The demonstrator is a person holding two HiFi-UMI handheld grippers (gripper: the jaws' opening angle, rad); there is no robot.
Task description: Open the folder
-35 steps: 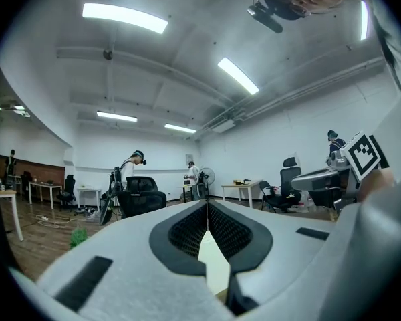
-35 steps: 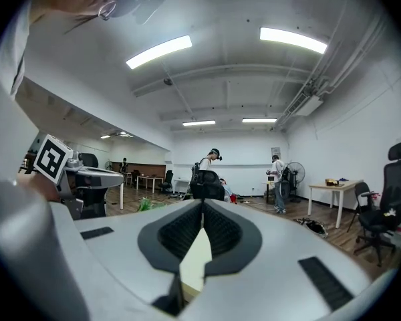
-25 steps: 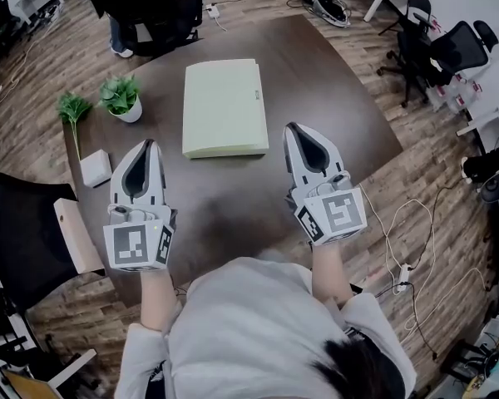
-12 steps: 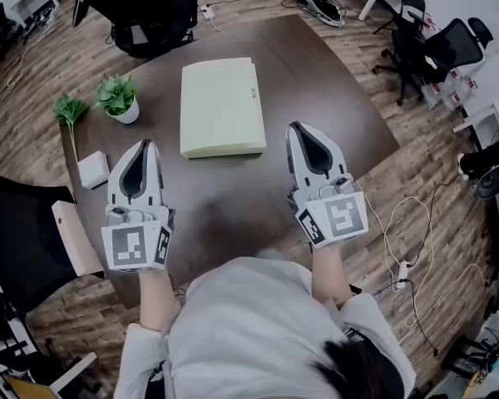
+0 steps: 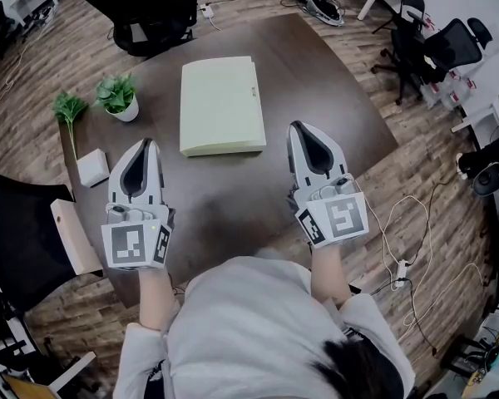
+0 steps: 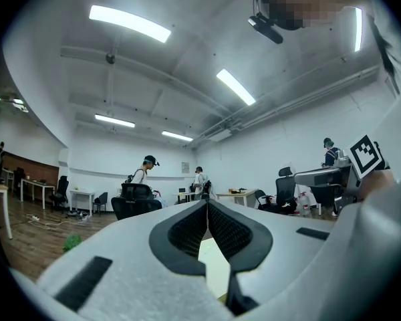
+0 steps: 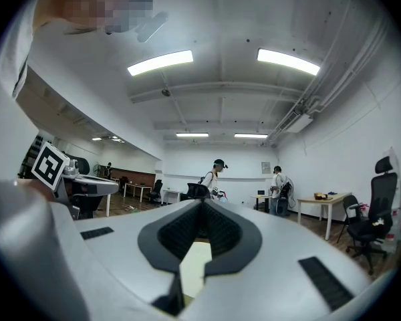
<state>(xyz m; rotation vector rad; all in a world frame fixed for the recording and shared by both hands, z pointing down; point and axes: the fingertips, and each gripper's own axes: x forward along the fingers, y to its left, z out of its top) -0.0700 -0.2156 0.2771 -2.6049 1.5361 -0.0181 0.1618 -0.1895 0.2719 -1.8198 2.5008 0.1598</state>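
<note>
A pale green folder (image 5: 220, 106) lies closed and flat in the middle of the dark brown table (image 5: 324, 81). My left gripper (image 5: 147, 143) hovers over the near left part of the table, jaws shut with nothing in them, short of the folder's near left corner. My right gripper (image 5: 298, 126) hangs beside the folder's near right corner, also shut and empty. In the left gripper view the fingertips meet at the left gripper (image 6: 206, 201), and a strip of the folder (image 6: 212, 259) shows below them. The right gripper view shows the same closed tips of the right gripper (image 7: 202, 201) above the folder (image 7: 195, 261).
A small potted plant (image 5: 121, 98), a loose green sprig (image 5: 71, 108) and a white box (image 5: 93, 168) sit at the table's left. Office chairs (image 5: 145, 11) stand beyond the far edge and at the right (image 5: 432, 52). Cables (image 5: 407, 239) lie on the floor at the right.
Both grippers hold their places. A person who stood by the far office chair has gone out of the head view.
</note>
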